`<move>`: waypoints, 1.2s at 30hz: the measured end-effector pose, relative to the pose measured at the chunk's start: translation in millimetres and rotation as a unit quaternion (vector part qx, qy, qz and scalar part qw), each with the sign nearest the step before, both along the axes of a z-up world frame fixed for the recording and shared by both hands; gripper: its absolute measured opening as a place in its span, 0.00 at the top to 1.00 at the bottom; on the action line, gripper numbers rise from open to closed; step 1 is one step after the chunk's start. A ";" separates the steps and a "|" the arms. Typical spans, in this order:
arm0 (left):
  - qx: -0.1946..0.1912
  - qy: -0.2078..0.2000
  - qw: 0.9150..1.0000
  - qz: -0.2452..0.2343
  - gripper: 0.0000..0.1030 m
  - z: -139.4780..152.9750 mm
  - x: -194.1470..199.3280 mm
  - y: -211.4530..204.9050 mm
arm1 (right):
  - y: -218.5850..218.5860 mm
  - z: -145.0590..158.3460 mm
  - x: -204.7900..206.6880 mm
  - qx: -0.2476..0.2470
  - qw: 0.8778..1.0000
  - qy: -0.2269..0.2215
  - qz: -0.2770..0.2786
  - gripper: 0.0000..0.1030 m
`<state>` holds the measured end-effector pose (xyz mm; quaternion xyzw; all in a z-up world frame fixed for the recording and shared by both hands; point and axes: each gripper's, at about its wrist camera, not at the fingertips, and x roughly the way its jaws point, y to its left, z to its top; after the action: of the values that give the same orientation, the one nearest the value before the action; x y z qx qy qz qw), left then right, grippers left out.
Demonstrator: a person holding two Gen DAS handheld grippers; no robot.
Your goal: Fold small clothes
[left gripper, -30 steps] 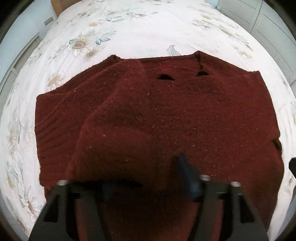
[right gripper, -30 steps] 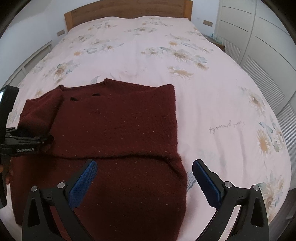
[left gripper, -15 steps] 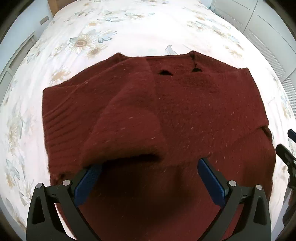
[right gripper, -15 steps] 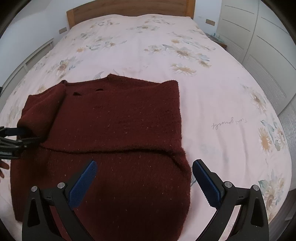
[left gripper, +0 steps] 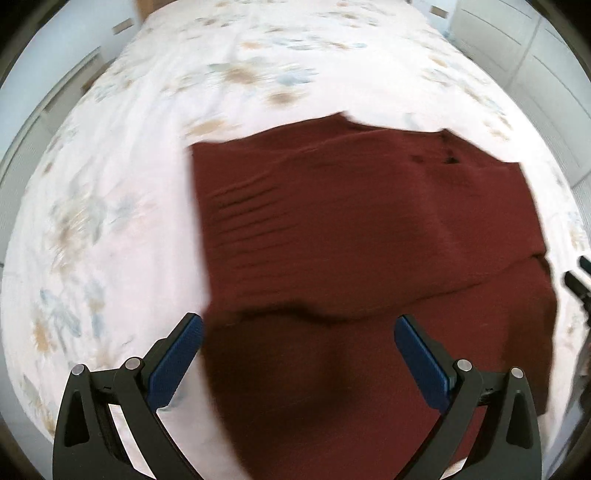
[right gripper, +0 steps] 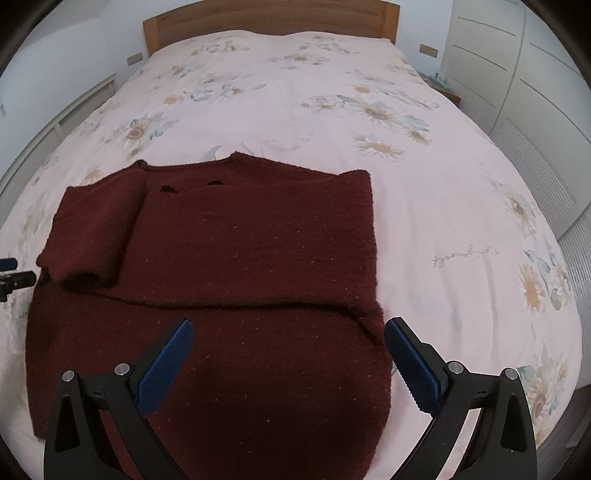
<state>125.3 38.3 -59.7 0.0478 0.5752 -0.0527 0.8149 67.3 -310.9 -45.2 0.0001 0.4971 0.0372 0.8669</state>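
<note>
A dark red knitted sweater (right gripper: pixel 236 266) lies flat on the flowered bedspread (right gripper: pixel 369 92), both sleeves folded in across its body. In the blurred left wrist view the sweater (left gripper: pixel 369 229) fills the right half, its left sleeve lying over the chest. My left gripper (left gripper: pixel 297 349) hangs open above the sweater's near left edge with nothing between its blue pads. My right gripper (right gripper: pixel 288 354) stands open over the sweater's lower right part, also holding nothing. The left gripper's tip (right gripper: pixel 14 280) shows at the far left of the right wrist view.
The wooden headboard (right gripper: pixel 269 18) closes the bed's far end. White wardrobe doors (right gripper: pixel 535 92) run along the right side, and a low white unit (right gripper: pixel 74 107) along the left. The bedspread (left gripper: pixel 110 206) lies bare to the sweater's left and beyond it.
My left gripper opened and let go of the left sleeve, which now lies flat on the sweater. That gripper then drew back to the left. My right gripper stayed still.
</note>
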 end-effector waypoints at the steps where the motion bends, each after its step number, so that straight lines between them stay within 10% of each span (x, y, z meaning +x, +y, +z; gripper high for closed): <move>1: 0.011 0.001 1.000 0.007 0.01 -5.5 -2.3 11.1 | 1.0 -0.6 0.2 -0.001 1.000 0.001 0.000 0.00; 7: 0.031 0.020 0.998 0.041 0.04 -37.9 -2.2 50.7 | 11.6 -4.6 2.1 -0.005 1.000 0.010 0.006 0.00; 18: 0.007 0.012 1.000 0.027 0.36 -65.4 34.5 33.5 | 47.9 -2.3 7.4 -0.032 0.999 0.015 0.039 0.00; 26: -0.011 0.005 1.000 0.004 0.85 -59.7 42.0 23.8 | 84.6 5.9 18.4 -0.042 0.997 0.006 0.071 0.00; 36: -0.047 0.012 0.998 0.027 0.88 -60.7 46.4 36.0 | 176.5 31.1 44.7 -0.042 0.981 -0.020 0.187 0.00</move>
<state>171.7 74.3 -120.4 -0.0072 0.5832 -0.0584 0.8102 112.0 -134.4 -14.2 -0.1295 0.4721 0.1777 0.8537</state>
